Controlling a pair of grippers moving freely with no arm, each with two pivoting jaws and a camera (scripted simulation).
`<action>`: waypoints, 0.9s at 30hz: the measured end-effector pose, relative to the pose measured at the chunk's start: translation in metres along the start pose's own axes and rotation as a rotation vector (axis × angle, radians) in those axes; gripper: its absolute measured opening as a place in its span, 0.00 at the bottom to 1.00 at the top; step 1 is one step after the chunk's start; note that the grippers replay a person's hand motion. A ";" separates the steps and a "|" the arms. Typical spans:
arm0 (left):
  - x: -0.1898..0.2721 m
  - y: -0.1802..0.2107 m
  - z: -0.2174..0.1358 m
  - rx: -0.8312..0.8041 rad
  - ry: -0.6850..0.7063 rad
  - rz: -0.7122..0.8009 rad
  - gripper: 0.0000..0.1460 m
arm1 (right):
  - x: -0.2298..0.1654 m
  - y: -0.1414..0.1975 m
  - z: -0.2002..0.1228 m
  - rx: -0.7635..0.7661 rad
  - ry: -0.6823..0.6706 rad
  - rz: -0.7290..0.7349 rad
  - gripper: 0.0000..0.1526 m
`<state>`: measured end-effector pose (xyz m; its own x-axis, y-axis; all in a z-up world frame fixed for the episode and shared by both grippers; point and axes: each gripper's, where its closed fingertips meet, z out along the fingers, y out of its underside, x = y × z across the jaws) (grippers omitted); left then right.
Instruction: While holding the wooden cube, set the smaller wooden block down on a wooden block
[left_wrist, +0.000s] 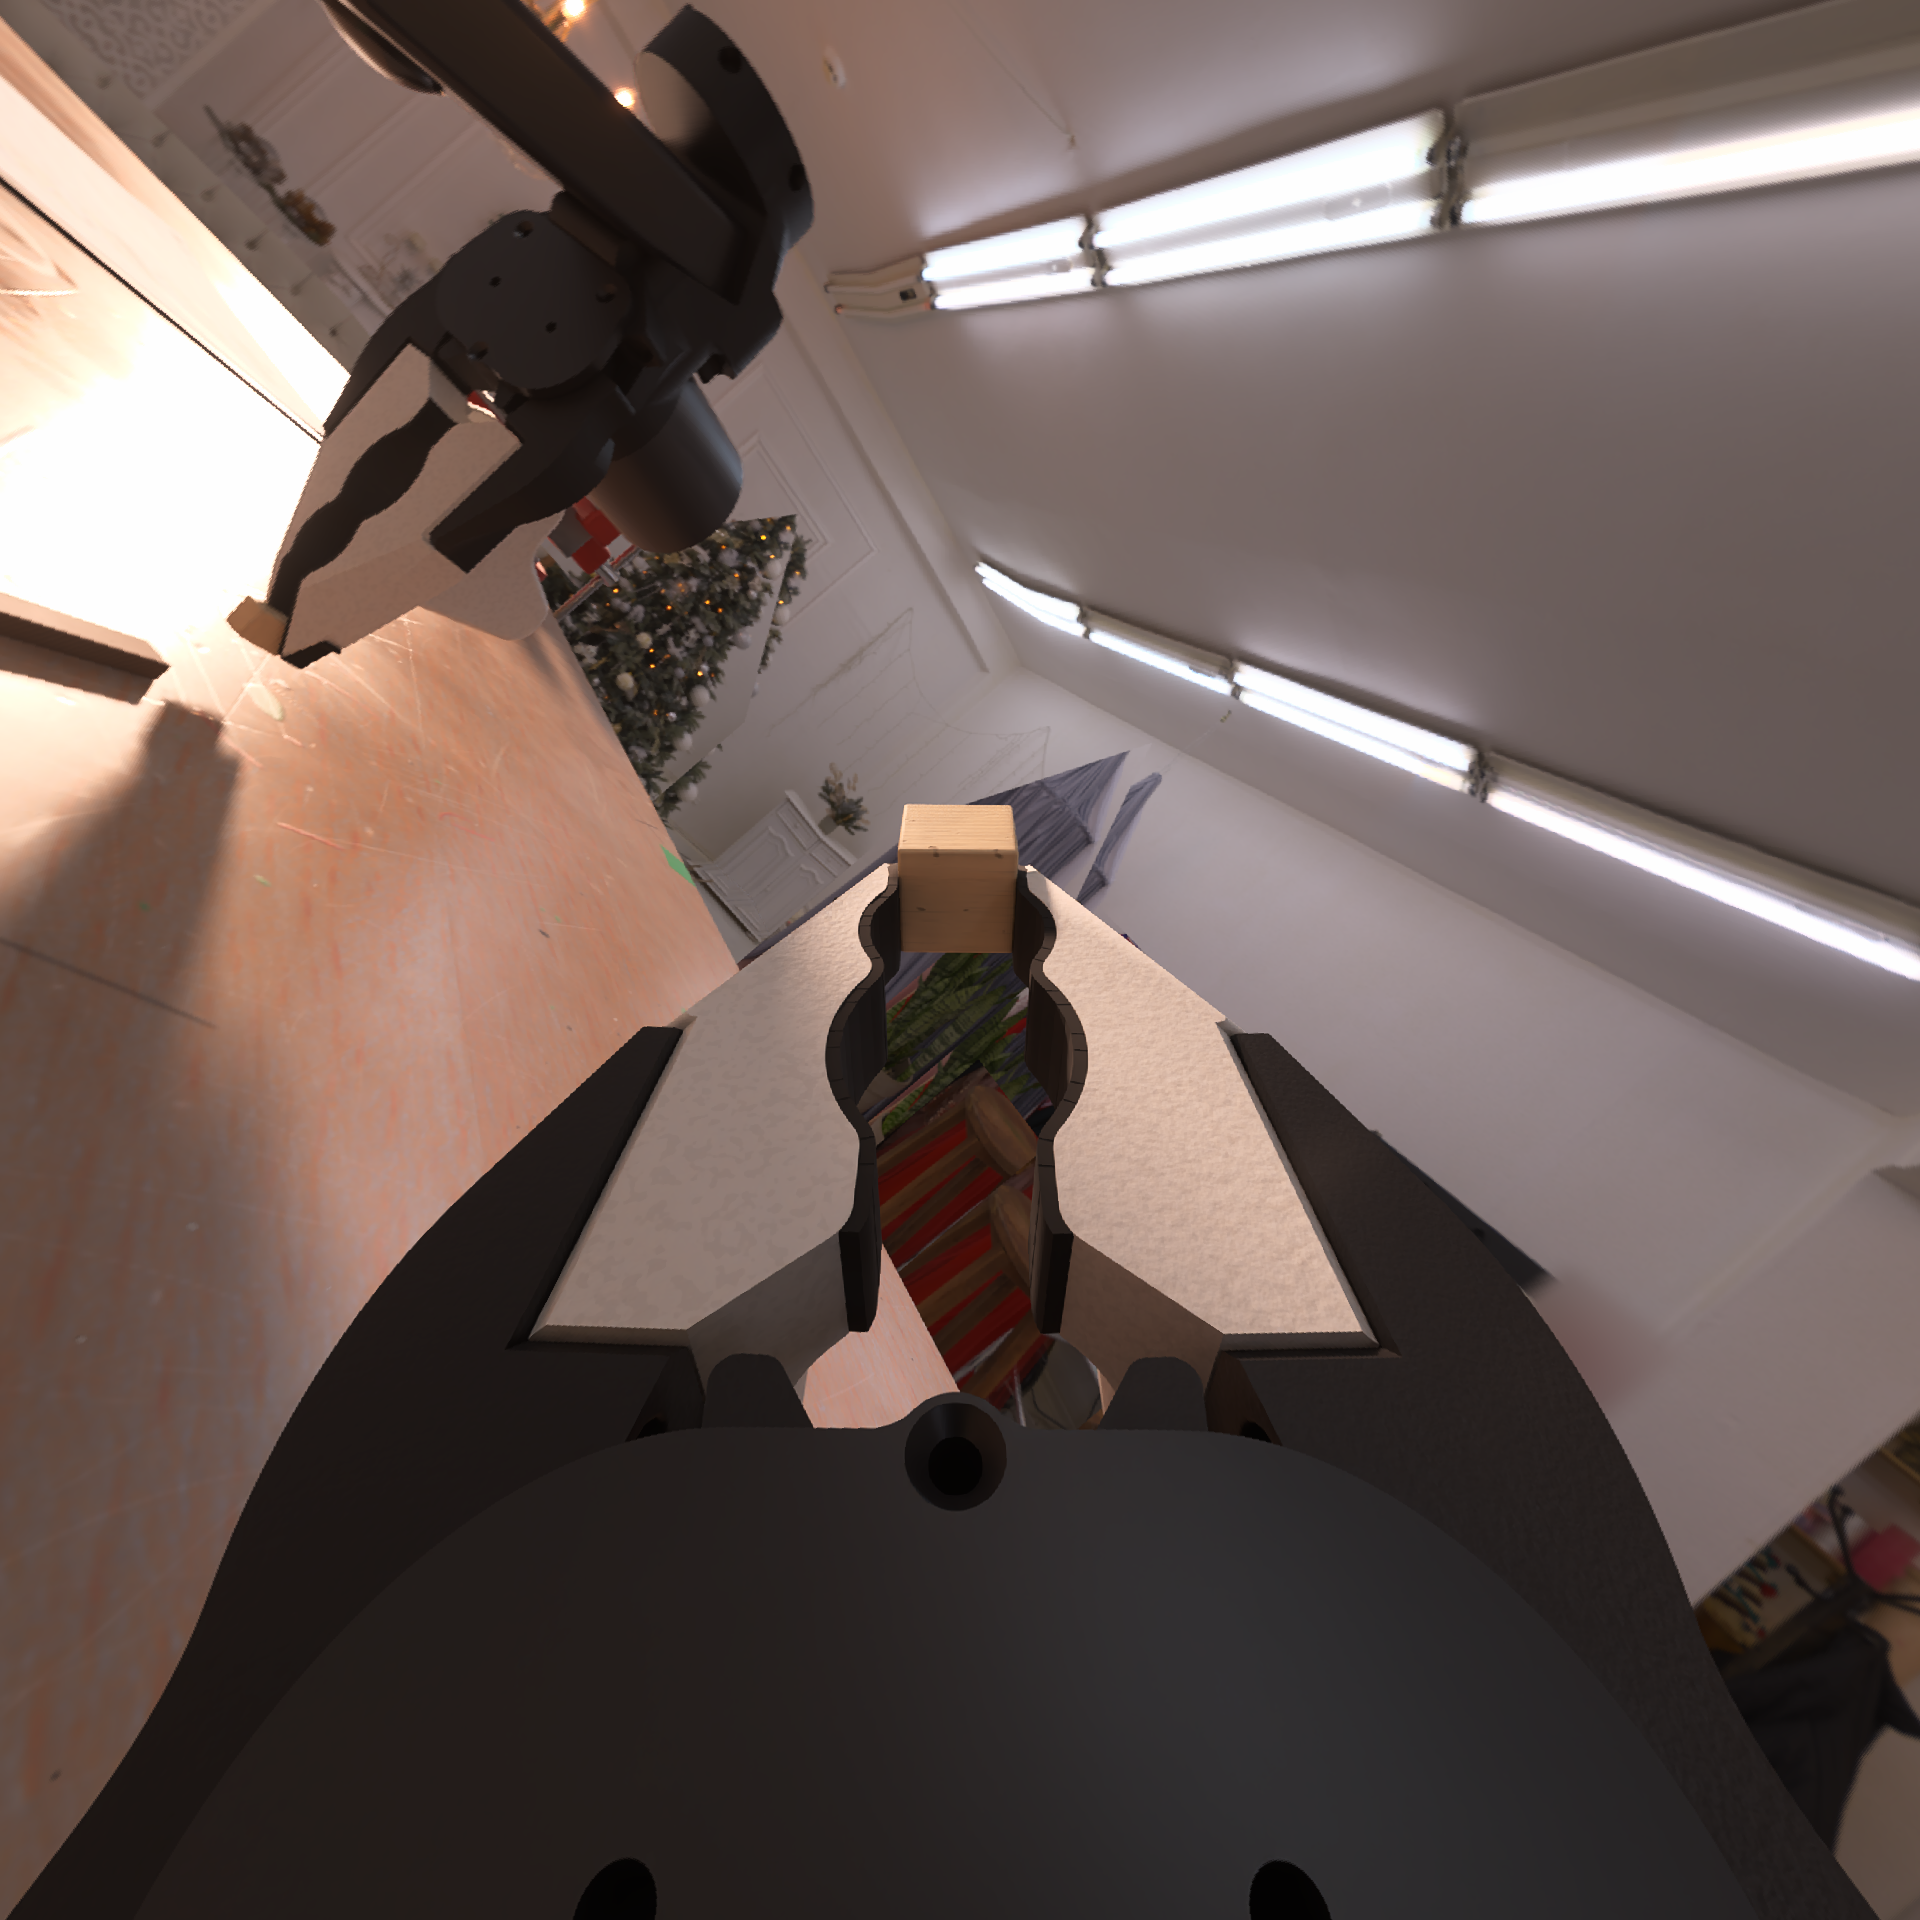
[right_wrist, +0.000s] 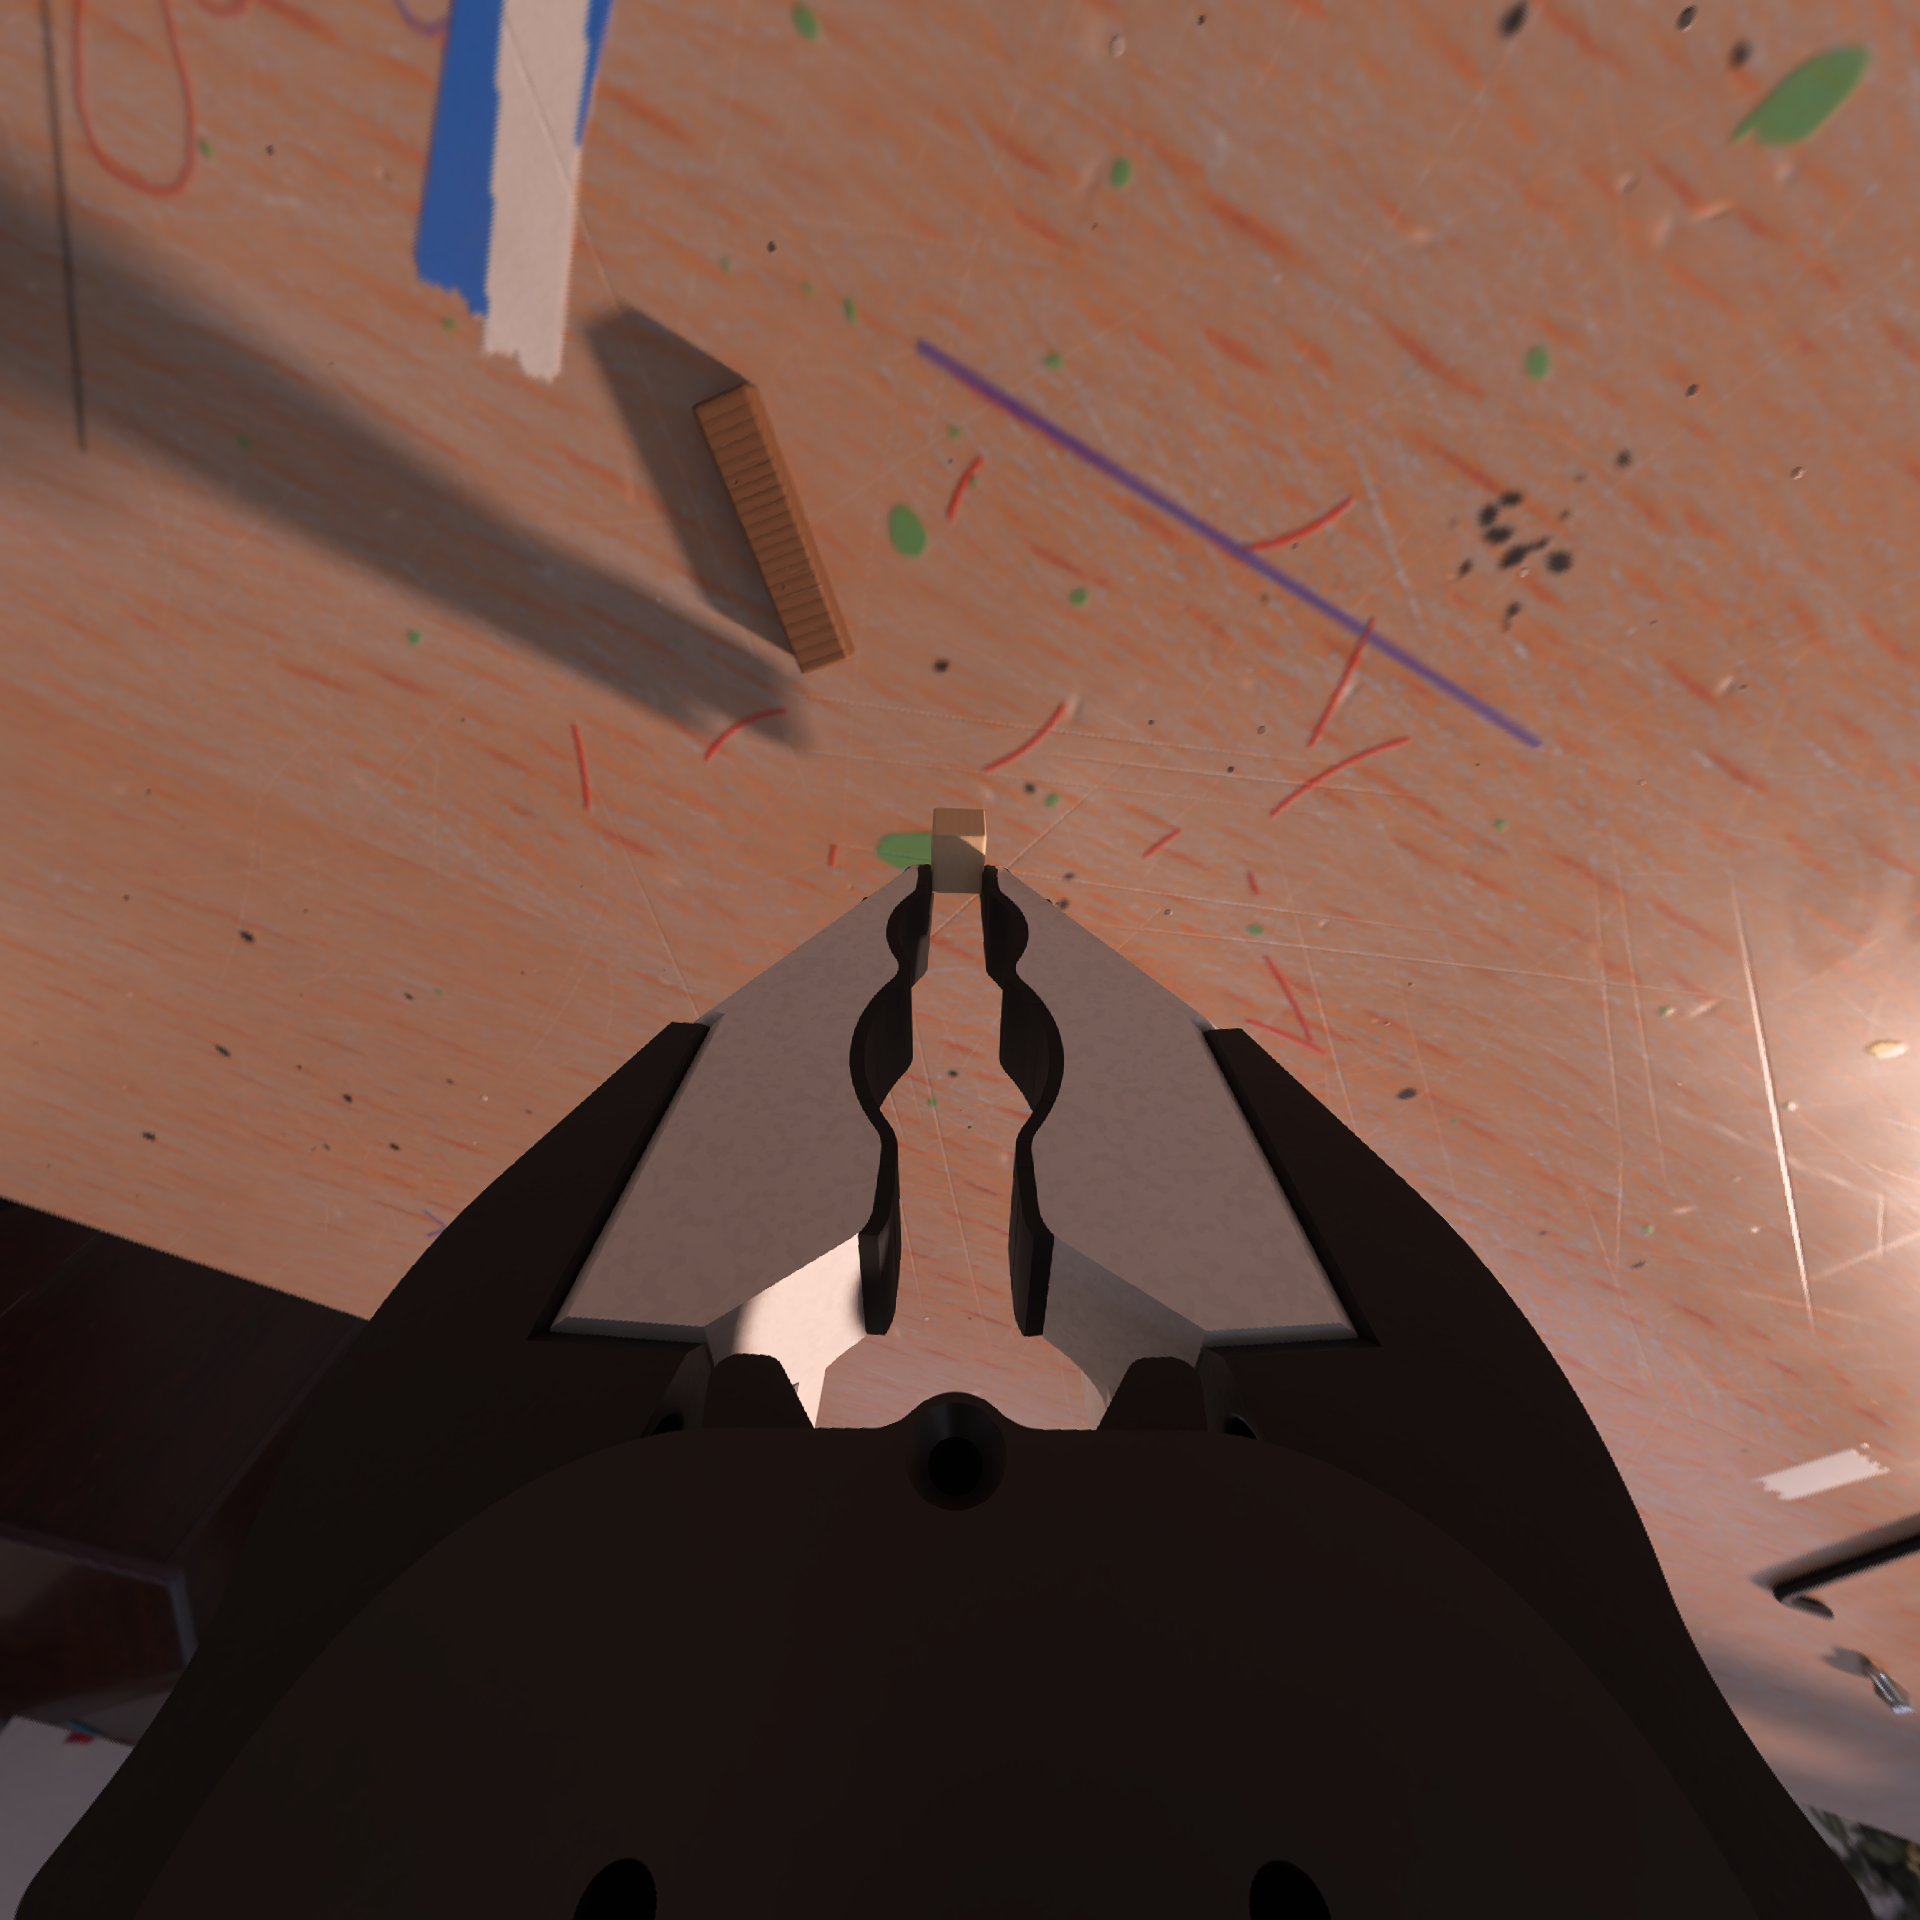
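Left wrist view: matte black housing up close, pale grainy plates, scalloped dark fingers of left gripper (left_wrist: 956, 883) clamped on pale, square-edged wooden cube (left_wrist: 956, 878) at the tips, at 12 o'clock. Toward 10 o'clock, right gripper (left_wrist: 272, 632) pinching smaller wooden block (left_wrist: 255, 621) just above scratched orange-pink table (left_wrist: 343, 935).

Right wrist view: same black body and wavy fingers, closed on tiny light smaller wooden block (right_wrist: 957, 850) at 12 o'clock. Toward 11 o'clock, apart, flat ridged oblong wooden block (right_wrist: 774, 527) lying on paint-flecked table (right_wrist: 1455, 935); beyond it, blue-and-white tape strip (right_wrist: 514, 177).
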<state>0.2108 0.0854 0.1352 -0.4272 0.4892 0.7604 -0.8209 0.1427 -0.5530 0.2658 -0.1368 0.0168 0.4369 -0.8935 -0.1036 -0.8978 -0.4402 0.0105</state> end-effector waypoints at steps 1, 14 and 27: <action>-0.002 -0.001 -0.001 0.003 -0.010 -0.008 0.14 | 0.001 -0.001 0.000 -0.001 0.013 0.007 0.06; -0.025 0.004 -0.004 -0.031 -0.141 -0.031 0.14 | 0.005 -0.005 -0.006 -0.113 0.095 -0.004 0.06; -0.029 0.006 -0.006 -0.042 -0.165 -0.033 0.14 | 0.002 -0.007 -0.003 -0.237 0.116 -0.075 0.06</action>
<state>0.2209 0.0769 0.1079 -0.4597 0.3364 0.8219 -0.8202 0.1940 -0.5382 0.2729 -0.1363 0.0194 0.5170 -0.8560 0.0019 -0.8310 -0.5014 0.2409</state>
